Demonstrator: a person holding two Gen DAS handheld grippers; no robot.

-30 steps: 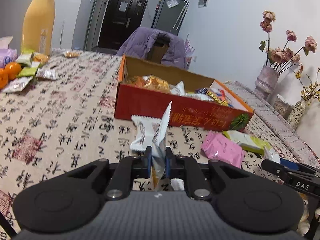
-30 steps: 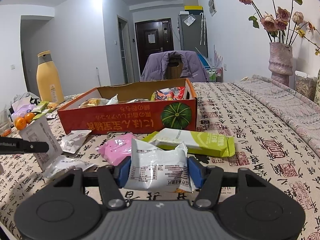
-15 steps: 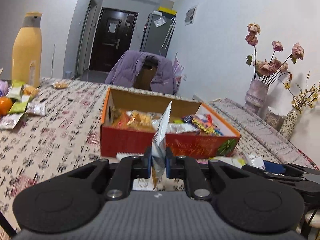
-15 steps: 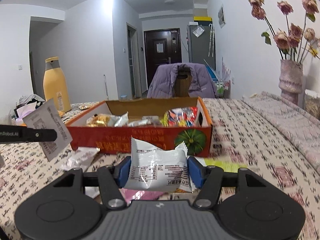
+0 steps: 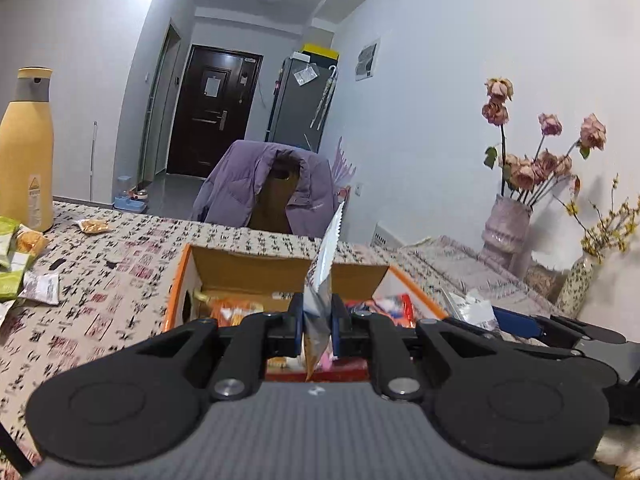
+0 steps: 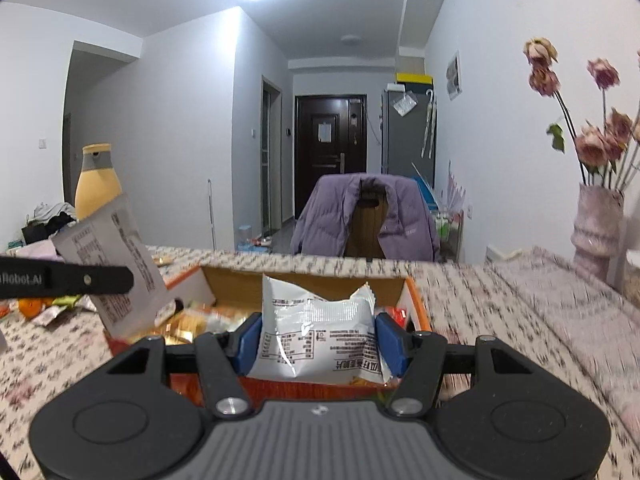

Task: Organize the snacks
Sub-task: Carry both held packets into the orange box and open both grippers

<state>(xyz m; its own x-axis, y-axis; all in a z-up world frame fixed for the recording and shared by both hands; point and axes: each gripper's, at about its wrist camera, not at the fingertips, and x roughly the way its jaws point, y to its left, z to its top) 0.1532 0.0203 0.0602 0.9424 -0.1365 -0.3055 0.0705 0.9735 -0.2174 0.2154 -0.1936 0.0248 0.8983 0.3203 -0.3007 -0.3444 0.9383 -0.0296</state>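
An open red-orange cardboard box (image 5: 178, 292) holding several snacks stands on the table, also in the right wrist view (image 6: 304, 280). My left gripper (image 5: 319, 322) is shut on a thin white snack packet (image 5: 326, 256), held edge-on over the box's near wall. My right gripper (image 6: 316, 344) is shut on a puffy white snack bag (image 6: 316, 336), held over the near side of the box. The left gripper (image 6: 80, 278) and its packet (image 6: 116, 256) also show at the left of the right wrist view.
A tall yellow bottle (image 5: 27, 152) and loose snack packets (image 5: 40, 288) lie at the table's left. A vase of dried roses (image 5: 506, 232) stands at the right. A chair with a purple jacket (image 5: 272, 192) is behind the table. Oranges (image 6: 32, 306) sit at far left.
Both grippers have risen and moved forward with their packets, from low over the table in front of the box to over its near edge.
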